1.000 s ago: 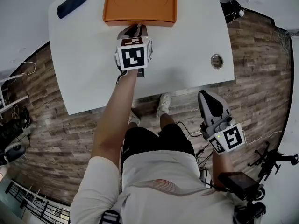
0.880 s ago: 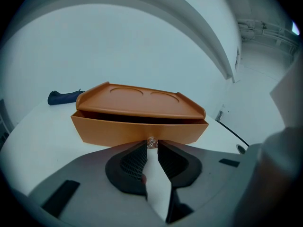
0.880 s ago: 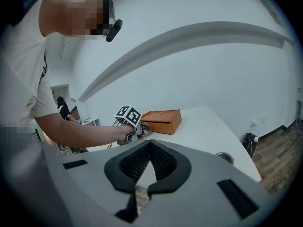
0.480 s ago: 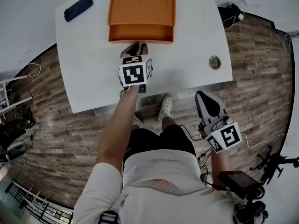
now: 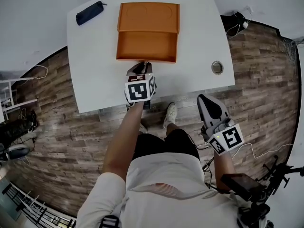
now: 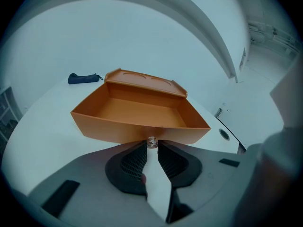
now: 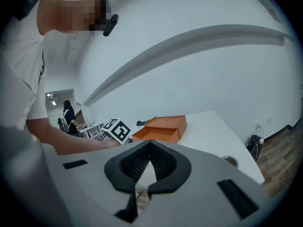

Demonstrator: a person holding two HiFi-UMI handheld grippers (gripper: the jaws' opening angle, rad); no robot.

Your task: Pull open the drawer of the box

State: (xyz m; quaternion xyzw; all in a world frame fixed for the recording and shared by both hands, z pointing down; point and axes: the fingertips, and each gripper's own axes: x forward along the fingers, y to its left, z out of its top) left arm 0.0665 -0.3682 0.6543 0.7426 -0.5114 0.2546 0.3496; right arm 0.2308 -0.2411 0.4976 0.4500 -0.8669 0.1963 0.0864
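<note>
An orange box [image 5: 149,17] lies on the white table [image 5: 199,42], and its drawer [image 5: 146,46] stands pulled well out towards me, empty inside. My left gripper [image 5: 140,66] is at the drawer's front wall. In the left gripper view the left gripper [image 6: 151,144] is shut on the small round knob [image 6: 152,142] in the middle of that front wall [image 6: 137,129]. My right gripper [image 5: 207,101] hangs off the table at the lower right, over the floor, shut with nothing in it [image 7: 150,143]. From there the box [image 7: 163,126] shows far off.
A dark pencil case [image 5: 90,12] lies at the table's far left corner. A round metal cable port [image 5: 217,67] sits in the tabletop near the right edge. The table's near edge runs just under my left gripper; wooden floor and cables lie beyond.
The drawer has slid out of the box towards me, from nearly closed to well open. My left gripper moved back with the knob in it. The right gripper has hardly moved.
</note>
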